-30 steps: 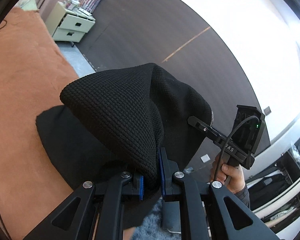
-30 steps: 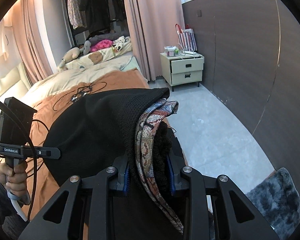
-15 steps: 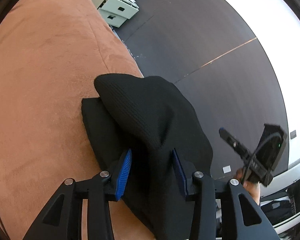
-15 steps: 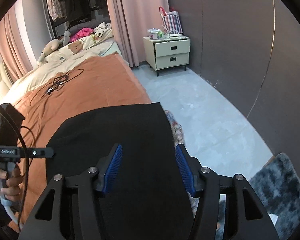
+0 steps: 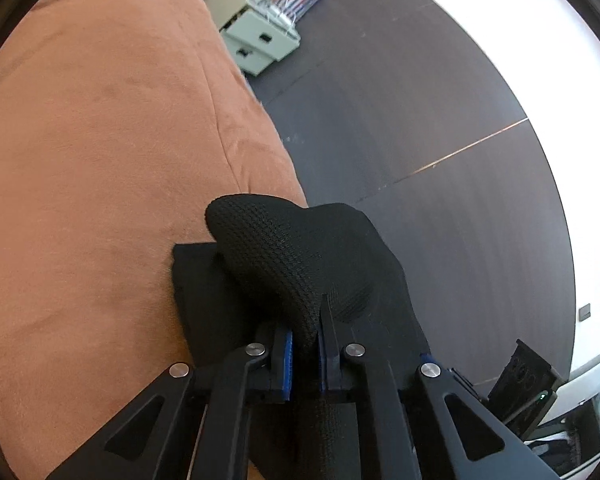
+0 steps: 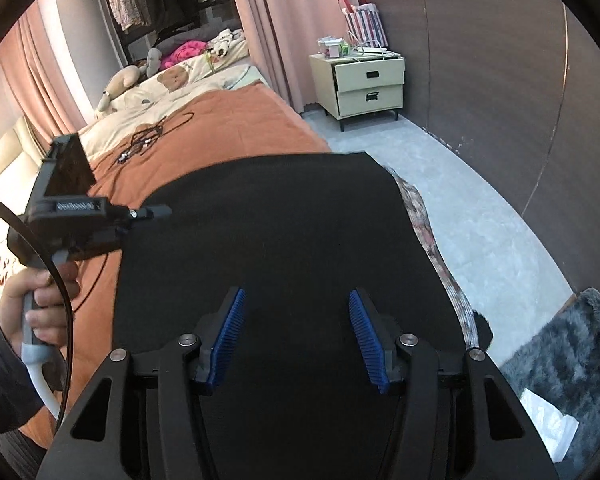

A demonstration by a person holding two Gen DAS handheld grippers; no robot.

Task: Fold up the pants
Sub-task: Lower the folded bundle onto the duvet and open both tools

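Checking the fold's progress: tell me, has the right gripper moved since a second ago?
Yes. The right gripper has let go of the black pants and tilted down; the nightstand sits higher in its view.

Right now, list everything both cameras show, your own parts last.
pants: one, black knit, flat on the bed edge, one fold raised.
patterned cloth: one, multicoloured, peeking out under the pants' right side.
blanket: one, orange-brown, covering the bed.
cables: a black tangle, on the blanket.
nightstand: one, cream, two drawers, by the wall.
striped bag: one, red and white, on the nightstand.
rug: one, grey shaggy, on the floor.
left gripper: jaws shut on a pants fold.
right gripper: jaws open above the pants.
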